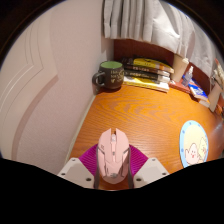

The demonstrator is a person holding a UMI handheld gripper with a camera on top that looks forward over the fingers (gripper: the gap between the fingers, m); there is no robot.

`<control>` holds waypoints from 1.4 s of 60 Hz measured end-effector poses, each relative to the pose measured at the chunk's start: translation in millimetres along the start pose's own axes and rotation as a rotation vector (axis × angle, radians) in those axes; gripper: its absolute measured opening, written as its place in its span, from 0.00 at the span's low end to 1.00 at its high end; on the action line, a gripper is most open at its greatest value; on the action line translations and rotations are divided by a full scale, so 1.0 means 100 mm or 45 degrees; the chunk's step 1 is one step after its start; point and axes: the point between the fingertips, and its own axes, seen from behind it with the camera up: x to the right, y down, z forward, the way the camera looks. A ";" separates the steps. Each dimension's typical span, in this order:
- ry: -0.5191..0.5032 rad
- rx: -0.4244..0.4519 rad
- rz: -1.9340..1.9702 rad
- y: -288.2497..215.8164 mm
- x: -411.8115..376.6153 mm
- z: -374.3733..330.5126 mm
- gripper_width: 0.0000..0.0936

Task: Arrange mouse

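Observation:
A pale pink computer mouse [113, 154] sits between my two fingers, its nose pointing away over the wooden desk [150, 115]. The magenta pads [90, 158] press against both sides of the mouse. My gripper [113, 166] is shut on the mouse and holds it low over the near part of the desk. The underside of the mouse is hidden, so I cannot tell whether it touches the desk.
A dark green mug [109, 75] stands at the far left of the desk by the white wall. A stack of books [149, 72] lies at the back under a curtain. More books [202, 88] lie far right. A round blue mat [195, 143] lies to the right.

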 end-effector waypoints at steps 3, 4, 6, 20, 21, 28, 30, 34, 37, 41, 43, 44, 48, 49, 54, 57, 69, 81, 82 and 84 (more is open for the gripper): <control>-0.027 0.002 -0.011 -0.08 0.00 -0.03 0.42; -0.037 0.006 -0.013 -0.11 0.01 -0.05 0.42; -0.049 0.022 -0.010 -0.21 0.05 -0.11 0.42; -0.025 0.315 -0.005 -1.45 0.83 -1.05 0.42; -0.020 0.338 -0.005 -1.53 0.91 -1.13 0.42; 0.030 0.480 0.008 -1.98 1.55 -1.70 0.42; 0.043 0.507 0.018 -2.04 1.74 -1.83 0.42; 0.084 0.544 0.030 -2.05 2.11 -2.00 0.42; 0.118 0.536 0.032 -1.99 2.42 -2.06 0.42; 0.156 0.515 0.039 -1.82 2.76 -2.05 0.42; 0.173 0.509 0.056 -1.67 2.89 -1.97 0.42; 0.173 0.492 0.067 -1.60 2.95 -1.93 0.42; 0.165 0.398 0.096 -1.29 3.16 -1.72 0.42; 0.167 0.377 0.099 -1.21 3.20 -1.66 0.42; 0.162 0.278 0.127 -0.78 3.28 -1.27 0.42; 0.129 0.206 0.144 -0.55 3.27 -1.06 0.42; 0.070 0.026 0.148 0.12 3.17 -0.48 0.42; 0.075 -0.009 0.156 0.25 3.12 -0.29 0.45; 0.077 -0.001 0.155 0.25 3.13 -0.28 0.47; 0.081 -0.006 0.153 0.26 3.13 -0.28 0.49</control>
